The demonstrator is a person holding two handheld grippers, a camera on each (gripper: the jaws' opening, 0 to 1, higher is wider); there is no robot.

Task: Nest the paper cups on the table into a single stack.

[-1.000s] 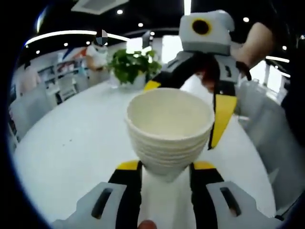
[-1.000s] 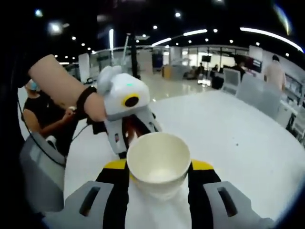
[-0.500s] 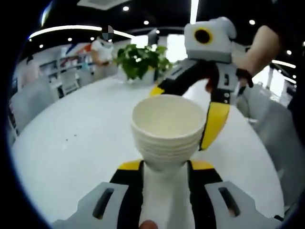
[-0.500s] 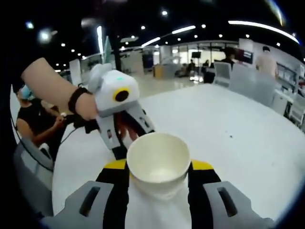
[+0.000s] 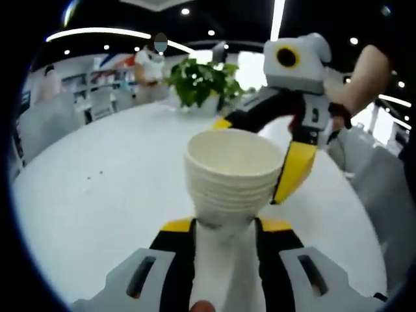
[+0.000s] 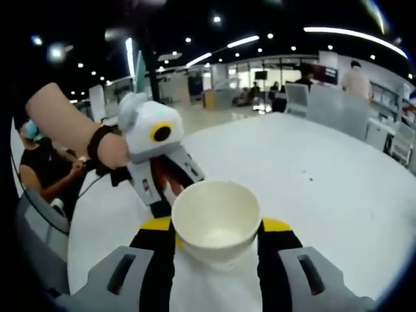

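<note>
Over white table (image 5: 97, 195), tongs (image 5: 224, 224) clamp stacked cups (image 5: 233, 175).

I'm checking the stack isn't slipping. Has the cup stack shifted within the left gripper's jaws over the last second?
No. The cup stack sits at the same spot between the left gripper's yellow jaw tips as before, though the potted plant shifts with the camera.

In the left gripper view the stack of cups (image 5: 233, 179) hides its own base between the yellow-tipped jaws at lower centre, so the grip point cannot be seen; it also covers part of the right gripper (image 5: 286, 140) at upper right. In the right gripper view the single cup (image 6: 216, 218) hides the left gripper's (image 6: 162, 195) jaw tips at centre left; the people in the far background are too small to tell apart.
</note>
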